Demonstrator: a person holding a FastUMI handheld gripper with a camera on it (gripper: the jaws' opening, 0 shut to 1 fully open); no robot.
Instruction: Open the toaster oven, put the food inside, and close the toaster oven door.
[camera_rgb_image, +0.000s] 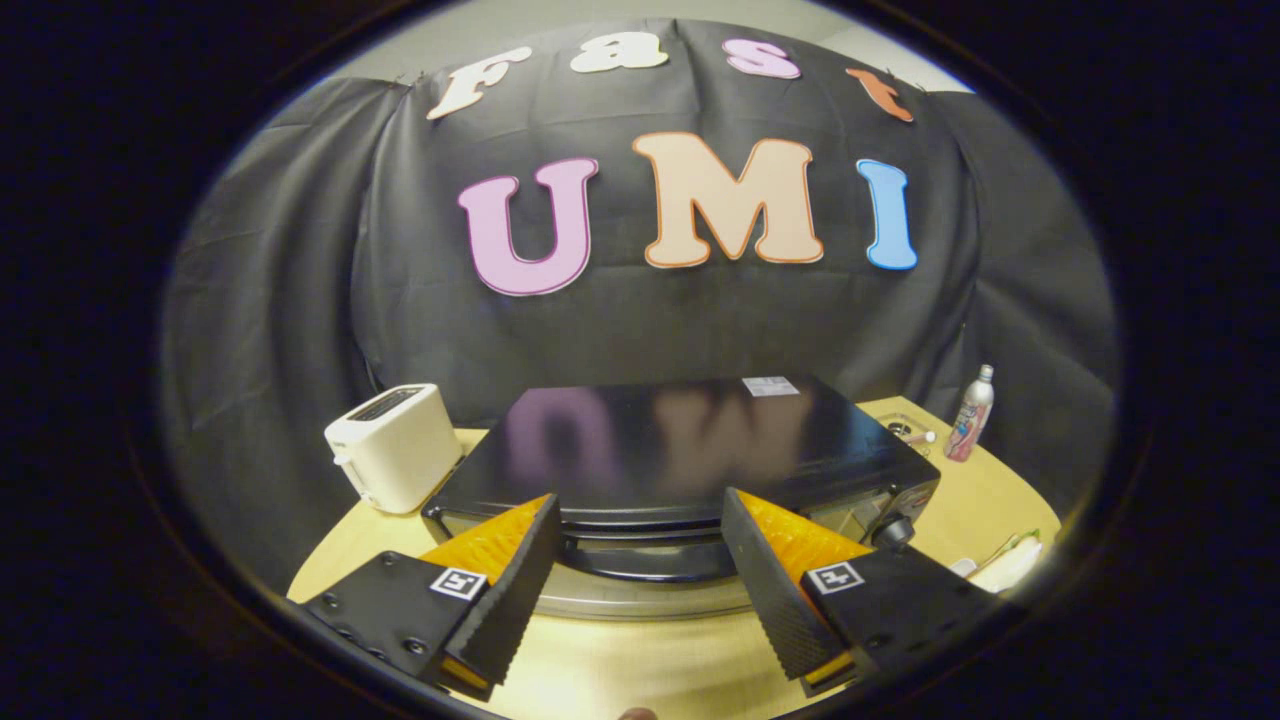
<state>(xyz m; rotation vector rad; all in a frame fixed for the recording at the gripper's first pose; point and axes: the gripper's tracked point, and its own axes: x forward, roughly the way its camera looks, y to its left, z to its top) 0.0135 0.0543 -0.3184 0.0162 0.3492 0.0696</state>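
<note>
Toaster oven (690, 450) door handle (645, 560) is seen between the spread fingers of the gripper (640, 565); a white toaster (395, 460) is placed at left.

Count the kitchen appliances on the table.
2. A black toaster oven sits just ahead of the open gripper; a white toaster stands beside it, left of the fingers. Others may be hidden.

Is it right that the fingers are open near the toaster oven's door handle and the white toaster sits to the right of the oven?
Not quite. The gripper view shows the white toaster left of the toaster oven. The gripper's fingers are open near the handle.
</note>
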